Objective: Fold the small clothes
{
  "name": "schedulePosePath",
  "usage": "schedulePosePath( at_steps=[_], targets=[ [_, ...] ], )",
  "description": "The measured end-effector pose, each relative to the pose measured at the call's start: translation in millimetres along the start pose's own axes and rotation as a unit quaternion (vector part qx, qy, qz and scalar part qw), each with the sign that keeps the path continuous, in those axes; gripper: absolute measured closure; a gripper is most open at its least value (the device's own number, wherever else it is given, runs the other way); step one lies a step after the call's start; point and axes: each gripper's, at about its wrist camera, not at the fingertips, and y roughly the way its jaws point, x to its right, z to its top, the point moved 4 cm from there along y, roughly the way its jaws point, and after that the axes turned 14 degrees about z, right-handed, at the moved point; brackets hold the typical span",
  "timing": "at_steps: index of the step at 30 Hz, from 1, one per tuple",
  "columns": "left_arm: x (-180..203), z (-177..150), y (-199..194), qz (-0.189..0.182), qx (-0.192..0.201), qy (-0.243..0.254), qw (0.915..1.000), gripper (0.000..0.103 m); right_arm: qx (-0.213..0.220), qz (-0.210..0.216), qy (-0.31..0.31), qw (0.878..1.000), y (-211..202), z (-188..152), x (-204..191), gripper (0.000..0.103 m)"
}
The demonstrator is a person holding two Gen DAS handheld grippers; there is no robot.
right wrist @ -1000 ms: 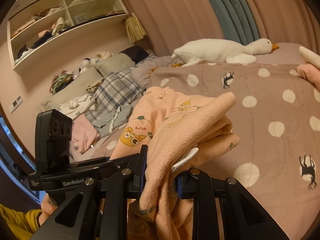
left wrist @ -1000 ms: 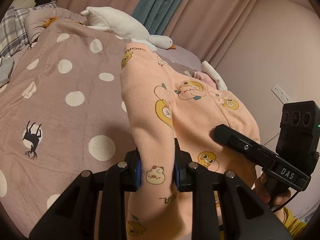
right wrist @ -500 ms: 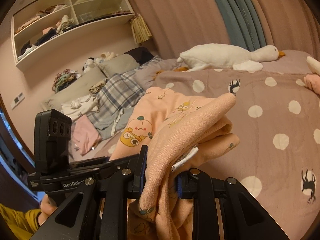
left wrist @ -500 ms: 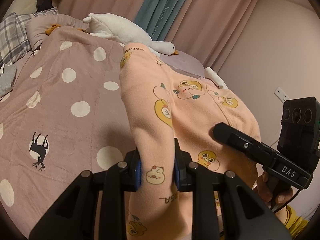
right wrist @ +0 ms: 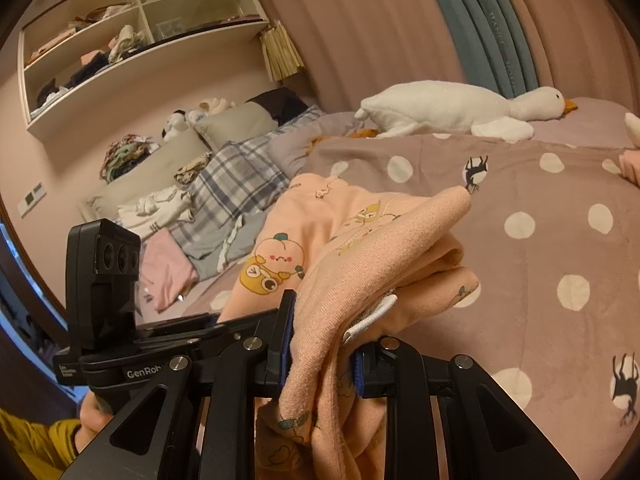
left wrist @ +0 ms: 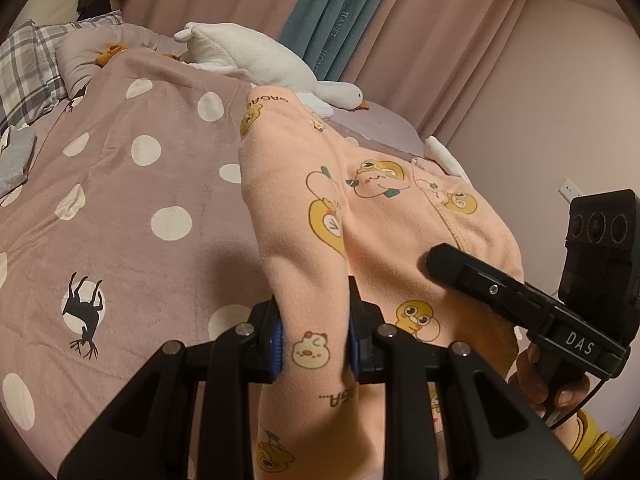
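Observation:
A peach garment with cartoon duck prints [left wrist: 372, 216] is held up over the bed between both grippers. My left gripper [left wrist: 316, 340] is shut on one edge of it; the cloth bulges forward out of the jaws. My right gripper [right wrist: 320, 344] is shut on a bunched, layered edge of the same garment [right wrist: 360, 240], with a white label sticking out. The right gripper's body also shows in the left wrist view [left wrist: 520, 300], and the left gripper's body in the right wrist view [right wrist: 108, 300]. The garment's lower part hangs below both frames.
A mauve polka-dot blanket [left wrist: 132, 208] covers the bed. A white plush goose [right wrist: 452, 110] lies at its far side. Plaid pillows and loose clothes [right wrist: 224, 192] pile at the head end. Wall shelves [right wrist: 132, 36] and curtains [left wrist: 340, 20] stand behind.
Both grippers have shifted a little with the garment held between them; the bed and goose have slid slightly in both views. The grips are unchanged.

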Motion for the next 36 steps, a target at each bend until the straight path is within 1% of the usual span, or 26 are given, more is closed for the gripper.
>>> schedulePosePath(
  at_steps=[12, 22, 36],
  targets=[
    [-8.8, 6.0, 20.7, 0.005, -0.012, -0.003, 0.9999, 0.079, -0.01, -0.009, 0.006, 1.0, 15.6, 4.4, 2.8, 0.078],
    [-16.7, 10.2, 45.0, 0.014, -0.027, -0.001, 0.9995, 0.079, -0.017, -0.015, 0.019, 1.0, 30.5, 4.2, 13.9, 0.078],
    [-36.2, 9.4, 90.5, 0.033, -0.058, -0.004, 0.9978, 0.079, -0.04, -0.022, 0.045, 0.998, 62.3, -3.1, 42.2, 0.078]
  ],
)
